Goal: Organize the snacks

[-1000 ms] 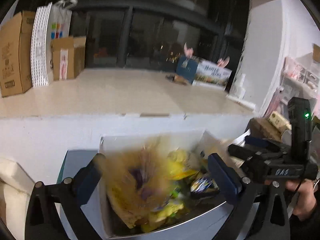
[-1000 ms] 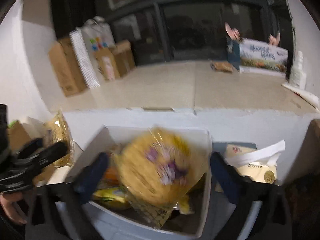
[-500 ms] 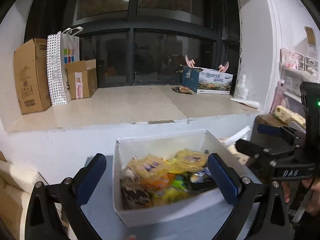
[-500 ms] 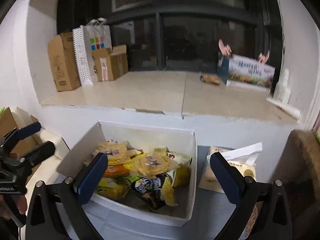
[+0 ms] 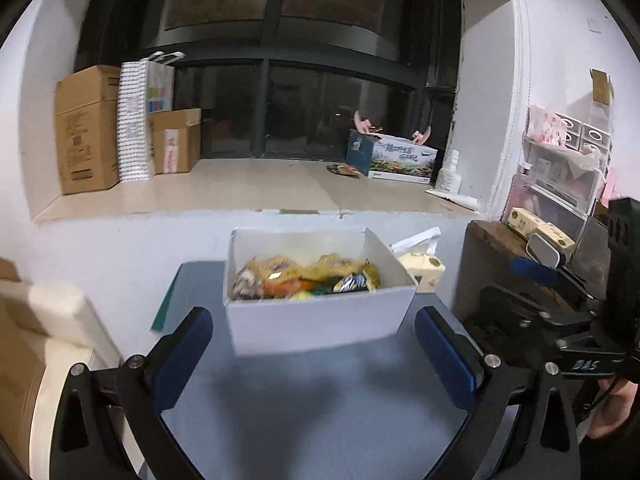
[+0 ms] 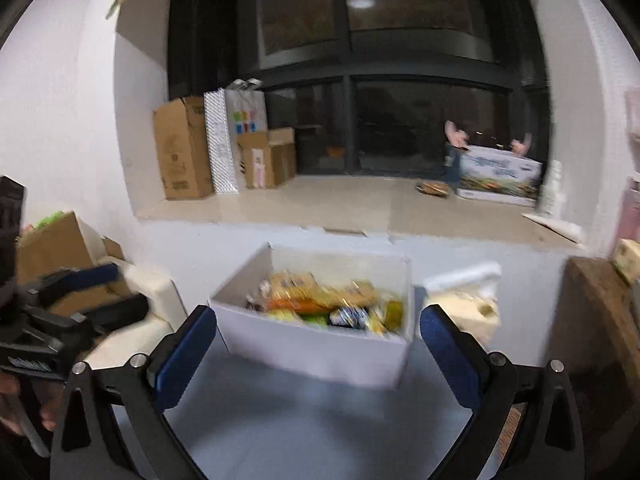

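Sitting on the blue-grey table (image 5: 320, 408), the white box (image 5: 320, 320) holds the snack packets (image 5: 308, 278); left gripper (image 5: 316, 354) and right gripper (image 6: 318, 354) hover before it, fingers apart, empty.

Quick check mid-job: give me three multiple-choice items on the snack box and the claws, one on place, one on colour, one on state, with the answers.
1. Where is the white snack box?
A. On the window ledge
B. On the blue-grey table, ahead of both claws
C. Inside a cardboard carton

2. What colour are the pads of the left claw?
A. Blue
B. Red
C. Yellow

3. What state is the right claw in?
A. Shut on a snack packet
B. Shut on the box rim
C. Open, holding nothing

Answers:
1. B, the box stands on the table below the window ledge, beyond the fingers in both views.
2. A, both pads show blue faces.
3. C, the fingers stand wide apart with only bare table between them.
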Available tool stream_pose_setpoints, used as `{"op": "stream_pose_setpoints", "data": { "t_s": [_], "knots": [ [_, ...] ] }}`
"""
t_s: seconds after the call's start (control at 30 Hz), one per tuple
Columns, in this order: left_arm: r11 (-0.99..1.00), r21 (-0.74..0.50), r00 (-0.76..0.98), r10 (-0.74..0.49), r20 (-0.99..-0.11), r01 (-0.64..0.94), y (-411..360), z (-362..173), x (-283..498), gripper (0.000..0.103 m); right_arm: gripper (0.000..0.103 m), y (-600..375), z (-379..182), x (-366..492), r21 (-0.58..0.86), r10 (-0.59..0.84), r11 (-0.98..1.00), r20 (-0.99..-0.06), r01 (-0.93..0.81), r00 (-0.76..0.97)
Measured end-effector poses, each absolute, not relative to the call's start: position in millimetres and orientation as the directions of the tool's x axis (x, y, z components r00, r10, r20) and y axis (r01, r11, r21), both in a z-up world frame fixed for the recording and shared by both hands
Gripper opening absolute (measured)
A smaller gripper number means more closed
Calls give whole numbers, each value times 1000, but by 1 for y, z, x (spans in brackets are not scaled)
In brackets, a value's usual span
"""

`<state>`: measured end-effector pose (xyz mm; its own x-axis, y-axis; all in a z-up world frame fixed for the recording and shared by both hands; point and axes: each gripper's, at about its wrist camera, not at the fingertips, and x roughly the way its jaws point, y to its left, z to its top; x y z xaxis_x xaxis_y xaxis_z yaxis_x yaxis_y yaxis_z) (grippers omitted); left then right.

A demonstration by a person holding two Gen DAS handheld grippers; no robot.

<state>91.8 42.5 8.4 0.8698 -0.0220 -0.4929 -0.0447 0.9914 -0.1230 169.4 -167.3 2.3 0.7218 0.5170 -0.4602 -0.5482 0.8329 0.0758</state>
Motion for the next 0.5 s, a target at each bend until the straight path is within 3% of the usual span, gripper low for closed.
{"op": "stream_pose_setpoints", "data": {
  "t_s": [0.3, 0.5],
  "knots": [
    [987, -139, 817, -17, -576, -77, 32, -23, 26, 103, 103, -203, -27, 104, 167, 499, 852, -544, -496, 674],
    [991, -125, 829, -27, -558, -52, 21, -14, 19, 103, 103, -205, -18, 91, 131, 474, 864, -539, -486, 697]
  ]
}}
